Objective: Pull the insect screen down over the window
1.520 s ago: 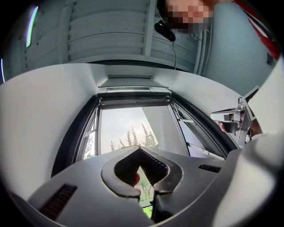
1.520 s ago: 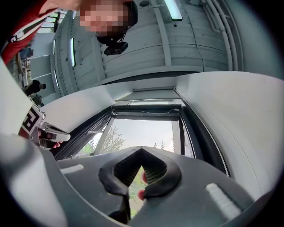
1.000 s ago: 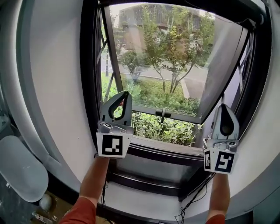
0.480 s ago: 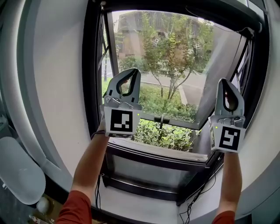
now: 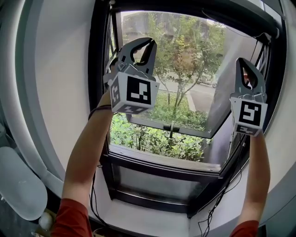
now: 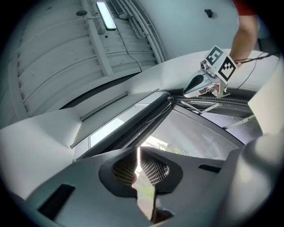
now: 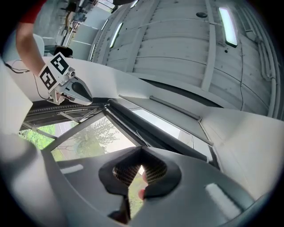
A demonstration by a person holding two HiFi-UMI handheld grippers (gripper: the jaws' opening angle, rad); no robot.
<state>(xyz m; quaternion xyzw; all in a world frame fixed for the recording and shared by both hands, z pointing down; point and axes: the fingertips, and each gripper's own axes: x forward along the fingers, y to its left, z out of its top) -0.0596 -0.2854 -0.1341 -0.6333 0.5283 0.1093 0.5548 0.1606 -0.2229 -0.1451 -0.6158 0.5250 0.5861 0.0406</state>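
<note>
Grey jaws of the left hand-held gripper are clenched together on nothing, tips angled up before the glass. Off to its right, well apart, the right hand-held gripper is likewise clenched and empty. Above and beyond both tips, the dark bar of the insect screen lies along the top of the window frame, not yet drawn down.

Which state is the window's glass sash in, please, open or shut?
Open: the sash is swung outward at the bottom, its lower rail with the handle standing clear of the frame, shrubs visible beneath.
</note>
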